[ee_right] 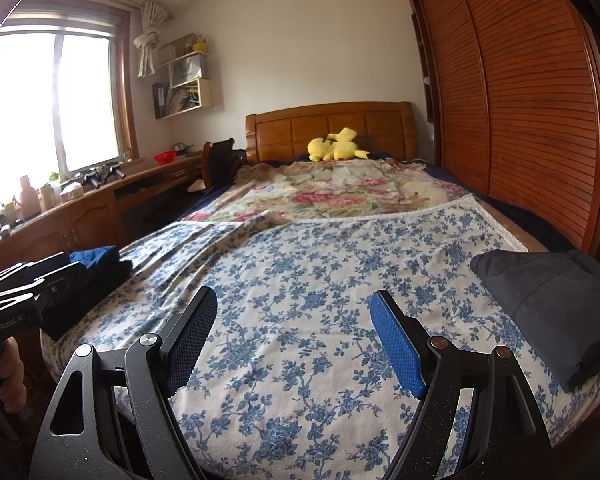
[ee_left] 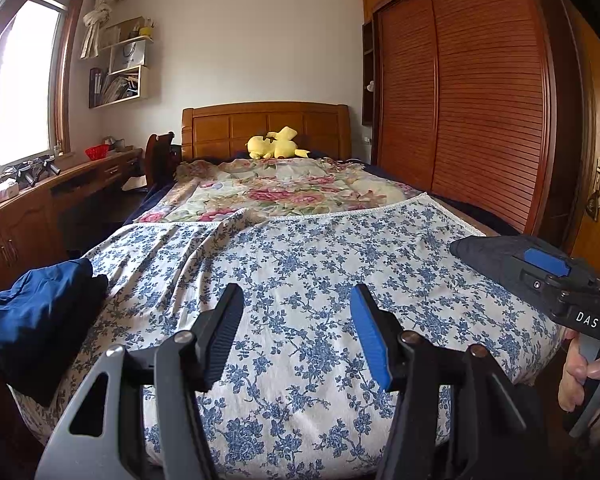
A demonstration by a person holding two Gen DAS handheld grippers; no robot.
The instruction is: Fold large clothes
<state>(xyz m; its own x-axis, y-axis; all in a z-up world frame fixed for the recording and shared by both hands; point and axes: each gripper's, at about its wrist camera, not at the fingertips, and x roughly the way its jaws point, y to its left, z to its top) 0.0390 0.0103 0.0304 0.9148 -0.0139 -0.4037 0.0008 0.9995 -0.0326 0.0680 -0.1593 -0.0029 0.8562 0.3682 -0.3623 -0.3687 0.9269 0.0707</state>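
blue garment (ee_left: 32,312) cut off at left edge, dark garment (ee_right: 548,308) partly out of frame right, shelf items (ee_left: 120,68) too small to ID

The near half of the bed (ee_right: 300,264), covered by the blue-flowered sheet (ee_left: 300,264), lies bare in the middle, giving each hand-held gripper open passage forward. A folded blue garment (ee_left: 32,308) blocks the near left edge and a folded dark garment (ee_right: 548,304) the near right. The wardrobe (ee_left: 480,100) closes the right side, and the desk (ee_left: 60,184) lines the left.
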